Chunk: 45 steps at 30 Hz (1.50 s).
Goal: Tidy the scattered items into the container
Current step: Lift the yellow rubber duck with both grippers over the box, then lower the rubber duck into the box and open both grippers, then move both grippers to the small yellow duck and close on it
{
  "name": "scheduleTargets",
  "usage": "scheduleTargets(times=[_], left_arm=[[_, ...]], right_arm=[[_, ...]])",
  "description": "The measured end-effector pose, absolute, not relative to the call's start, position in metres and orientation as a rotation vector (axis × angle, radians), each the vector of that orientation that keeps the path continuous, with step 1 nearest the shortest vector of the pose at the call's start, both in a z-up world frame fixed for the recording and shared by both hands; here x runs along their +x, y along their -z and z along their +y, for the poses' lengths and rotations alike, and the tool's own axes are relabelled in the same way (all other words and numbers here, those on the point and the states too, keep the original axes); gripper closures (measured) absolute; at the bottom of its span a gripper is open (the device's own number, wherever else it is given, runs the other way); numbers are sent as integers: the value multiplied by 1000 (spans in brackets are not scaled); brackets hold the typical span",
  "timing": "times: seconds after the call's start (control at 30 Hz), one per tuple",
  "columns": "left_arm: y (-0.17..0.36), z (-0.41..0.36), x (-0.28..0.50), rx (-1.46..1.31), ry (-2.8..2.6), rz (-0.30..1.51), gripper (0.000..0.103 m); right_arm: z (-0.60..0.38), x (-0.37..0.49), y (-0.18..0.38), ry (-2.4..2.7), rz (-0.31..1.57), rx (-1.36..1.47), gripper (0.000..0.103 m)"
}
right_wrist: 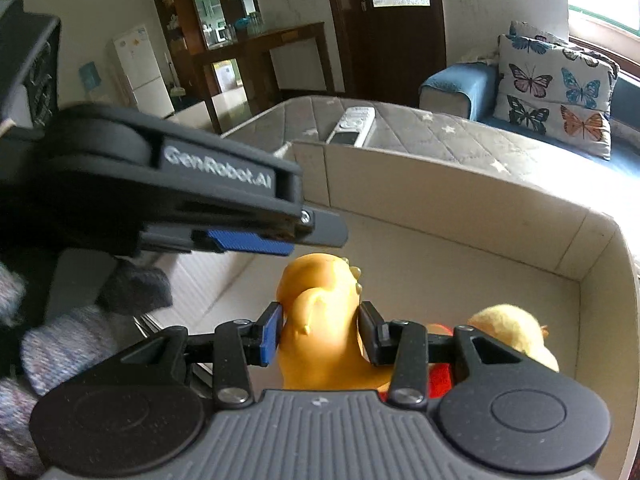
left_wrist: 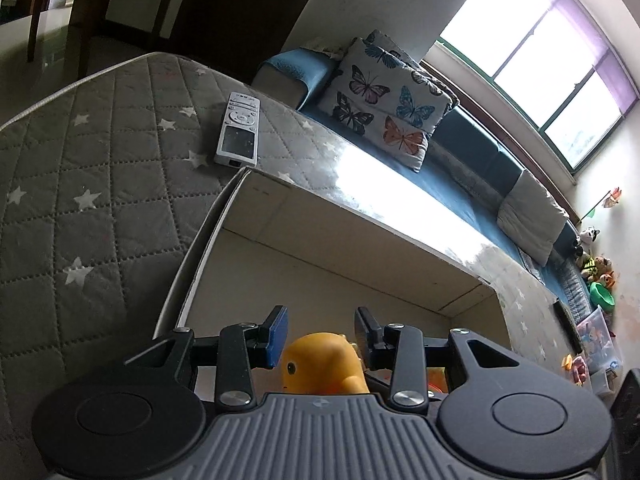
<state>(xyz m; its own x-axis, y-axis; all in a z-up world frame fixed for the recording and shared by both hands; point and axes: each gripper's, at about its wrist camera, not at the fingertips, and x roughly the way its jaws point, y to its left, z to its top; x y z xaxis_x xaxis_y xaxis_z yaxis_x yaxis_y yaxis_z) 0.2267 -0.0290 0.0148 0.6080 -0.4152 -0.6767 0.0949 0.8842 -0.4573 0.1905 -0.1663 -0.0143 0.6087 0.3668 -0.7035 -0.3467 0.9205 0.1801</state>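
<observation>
Already well advanced: the right gripper [right_wrist: 318,334] is clamped on a yellow rubber toy [right_wrist: 320,320], holding it above the open cardboard box [right_wrist: 452,184]. A fluffy yellow toy [right_wrist: 516,332] and something red [right_wrist: 440,380] lie just beside it, apparently in the box. The left gripper [left_wrist: 321,338] hovers over the box with its jaws apart; the toy shows between them, but whether the pads touch it cannot be told. Remaining work, as judged: a grey remote control [left_wrist: 238,128] lies outside the box on the quilted, star-patterned mattress [left_wrist: 80,168]. Beyond stand a blue sofa [left_wrist: 472,148] with a butterfly cushion [left_wrist: 384,100], a bright window [left_wrist: 540,52], a dark wooden door [right_wrist: 394,28] and a white fridge [right_wrist: 142,68].
</observation>
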Motion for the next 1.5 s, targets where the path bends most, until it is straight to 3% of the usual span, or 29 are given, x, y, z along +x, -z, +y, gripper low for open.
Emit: scheduleTargets(times=[0.37, 0.43, 0.57, 0.93, 1.5], left_arm=[[-30, -36, 210, -386, 314, 847, 64], [-36, -39, 203, -379, 321, 835, 64], [-44, -46, 187, -379, 344, 819, 64], [-58, -77, 125, -357, 447, 781, 64], [-20, -135, 84, -353, 561, 897, 64]], right_arm=[[-169, 169, -8, -419, 744, 19, 59], [-173, 161, -14, -415, 728, 20, 53], [-183, 143, -25, -412, 695, 12, 51], [-209, 72, -45, -389, 597, -66, 33], [-262, -9, -17, -226, 592, -76, 32]])
